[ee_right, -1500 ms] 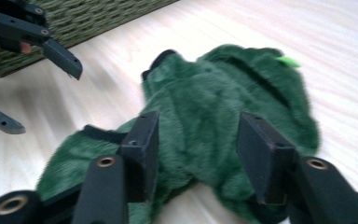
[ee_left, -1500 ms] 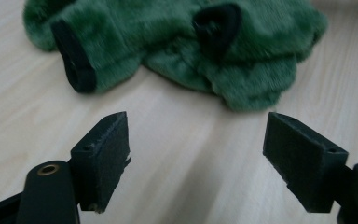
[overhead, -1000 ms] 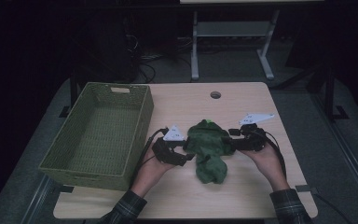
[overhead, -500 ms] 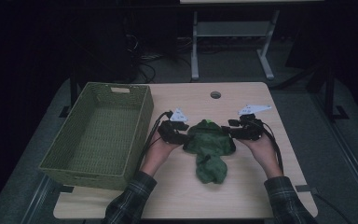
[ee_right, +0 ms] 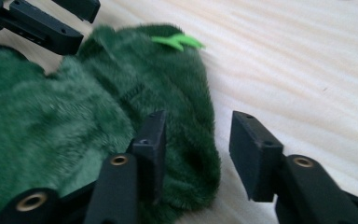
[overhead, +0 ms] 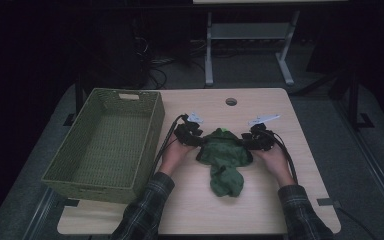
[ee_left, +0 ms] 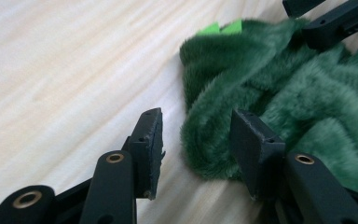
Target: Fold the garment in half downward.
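While the person's plaid-sleeved forearms come in from the near edge of the table [overhead: 260, 112], the green plush cloth [overhead: 223, 157] is the landmark that matters: it lies crumpled at mid-table, its long axis running from a narrow tail nearest the person out to a broad upper part farther off. That broad part spans the gap between the two tools, so neither hand is the nearer one; each has its own side of the cloth to take.

On the cloth's left flank sits the left gripper [ee_left: 196, 140]. Its jaws have just been closing and stand part-way apart, with the cloth's furry edge bulging into the gap against the right-hand pad; the other pad has bare wood beside it, so I judge this no grip yet. On the cloth's right flank the right gripper [ee_right: 196, 140] mirrors it: jaws just been closing, still apart, the cloth's rounded edge between them and pressed by neither pad as far as the blurred fur lets me tell.

A bright green tag [ee_right: 177, 42] shows at the cloth's far edge. Farther left of the cloth stands the woven green basket [overhead: 145, 107], and beyond the cloth a round cable hole [overhead: 231, 101] in the tabletop.
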`<state>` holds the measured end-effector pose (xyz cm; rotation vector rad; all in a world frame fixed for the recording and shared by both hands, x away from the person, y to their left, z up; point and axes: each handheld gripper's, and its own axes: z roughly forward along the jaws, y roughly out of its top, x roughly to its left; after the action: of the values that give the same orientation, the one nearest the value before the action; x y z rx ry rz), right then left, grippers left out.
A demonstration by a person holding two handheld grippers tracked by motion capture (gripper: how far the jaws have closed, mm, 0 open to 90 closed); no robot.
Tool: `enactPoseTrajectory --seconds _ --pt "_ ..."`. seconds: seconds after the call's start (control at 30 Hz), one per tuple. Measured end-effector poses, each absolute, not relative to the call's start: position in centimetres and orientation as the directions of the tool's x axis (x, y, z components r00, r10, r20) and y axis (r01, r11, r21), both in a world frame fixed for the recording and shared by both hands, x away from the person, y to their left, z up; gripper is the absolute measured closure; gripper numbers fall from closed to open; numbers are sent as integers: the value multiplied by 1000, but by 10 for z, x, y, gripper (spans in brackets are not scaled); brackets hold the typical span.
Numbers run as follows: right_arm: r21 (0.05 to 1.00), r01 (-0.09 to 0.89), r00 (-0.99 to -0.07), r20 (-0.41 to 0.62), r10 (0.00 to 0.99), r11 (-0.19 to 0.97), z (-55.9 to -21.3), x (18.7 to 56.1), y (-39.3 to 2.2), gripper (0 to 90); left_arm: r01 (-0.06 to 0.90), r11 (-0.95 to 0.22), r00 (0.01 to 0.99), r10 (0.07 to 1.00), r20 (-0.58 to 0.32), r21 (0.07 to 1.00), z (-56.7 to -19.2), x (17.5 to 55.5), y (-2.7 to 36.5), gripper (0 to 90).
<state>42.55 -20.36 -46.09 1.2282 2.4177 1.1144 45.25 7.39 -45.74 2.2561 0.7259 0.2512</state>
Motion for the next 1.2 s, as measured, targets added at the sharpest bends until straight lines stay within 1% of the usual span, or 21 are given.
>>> enactPoseTrajectory --seconds 0.07,0.17,0.23,0.33,0.4,0.43,0.6,0.77,0.8,0.83,0.93,1.03,1.07,1.13,1.2 --pt "700 608 -632 142 762 374 -465 427 -203 594 431 -563 820 570 -46 705 -461 454 73 558" --pt "695 615 -630 147 762 374 -468 430 -203 652 442 -561 819 571 -60 700 -464 455 71 616" --pt "686 625 -628 158 762 373 -470 430 -202 686 441 -566 826 560 -68 697 -465 456 69 683" --pt "685 626 -628 161 761 372 -471 432 -202 756 434 -592 832 552 -51 679 -467 456 68 784" --pt "679 631 -627 160 763 375 -471 431 -202 843 441 -587 832 552 -62 679 -468 457 68 850" --pt "677 632 -626 158 764 377 -471 431 -202 856 443 -587 830 554 -63 678 -467 457 67 862" --pt "674 639 -622 169 764 371 -468 430 -203 865 438 -579 828 558 -57 688 -462 455 68 871" --pt "692 632 -616 177 768 348 -459 428 -206 867 422 -545 823 565 -55 724 -445 453 70 870" --pt "680 650 -611 201 766 340 -453 430 -207 867 416 -533 823 566 -55 737 -437 453 71 870" --pt "680 650 -611 201 766 340 -453 430 -207 867 416 -533 823 566 -55 737 -437 453 71 870" --pt "710 620 -619 183 764 332 -434 432 -206 868 394 -503 816 576 -42 769 -421 452 71 870" --pt "712 619 -618 180 766 332 -427 434 -206 868 385 -497 816 576 -35 777 -413 453 71 870" --pt "727 604 -620 171 766 327 -425 434 -207 868 373 -491 816 577 -27 787 -409 454 70 870" --pt "722 617 -614 194 765 312 -419 437 -208 868 361 -485 818 575 -20 796 -399 455 69 870" --pt "750 589 -616 175 768 301 -408 437 -211 868 346 -469 818 575 -16 813 -391 455 69 870"
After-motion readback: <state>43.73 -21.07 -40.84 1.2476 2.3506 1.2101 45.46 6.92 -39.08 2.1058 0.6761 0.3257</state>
